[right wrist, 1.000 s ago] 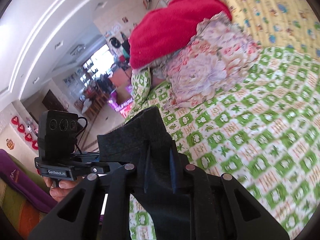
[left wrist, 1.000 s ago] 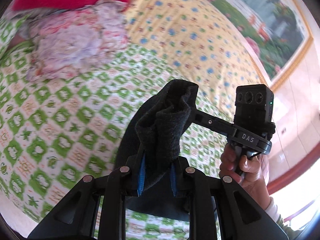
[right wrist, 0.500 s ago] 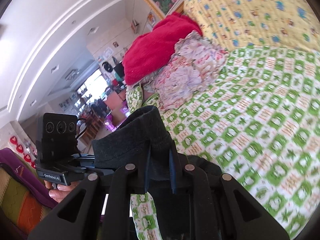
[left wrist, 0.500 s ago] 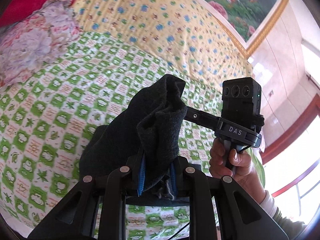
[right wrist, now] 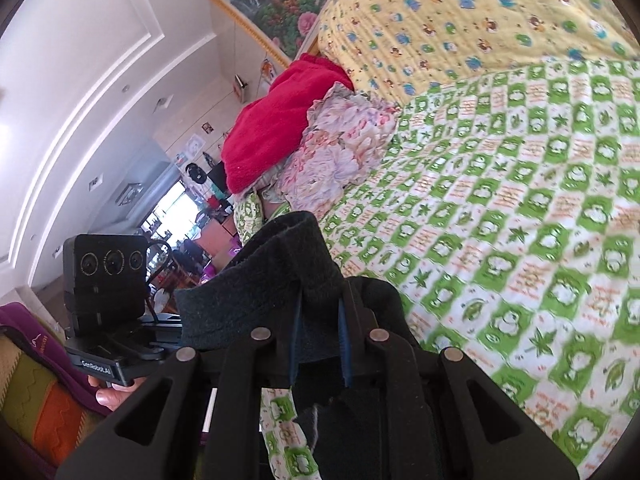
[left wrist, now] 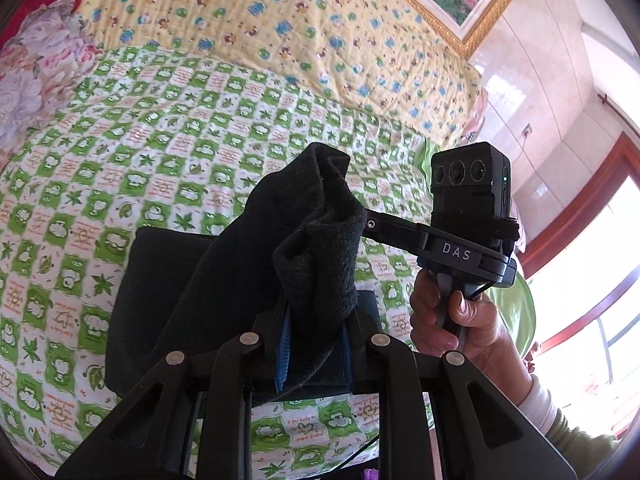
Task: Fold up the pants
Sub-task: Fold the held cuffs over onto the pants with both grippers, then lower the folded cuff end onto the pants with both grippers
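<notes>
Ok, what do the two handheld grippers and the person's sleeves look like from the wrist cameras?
Both grippers are black with silver pivot rivets and blue finger pads. The right gripper carries a black three-lens camera block, a green light and a "DAS" label, with a thin cable below. The left gripper bears the same block, labelled "GenRobot.AI", with a looped black cable. The right hand shows a white cuff under an olive sleeve.

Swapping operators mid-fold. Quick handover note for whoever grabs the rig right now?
Left gripper: shut on a bunched edge of the dark pants.
Right gripper: shut on another part of that edge.
Pants: lifted end held above the green checked bedspread; the rest lies flat below.
Done: edge picked up by both.
Left: lay the held end over the flat part, release, smooth.
</notes>
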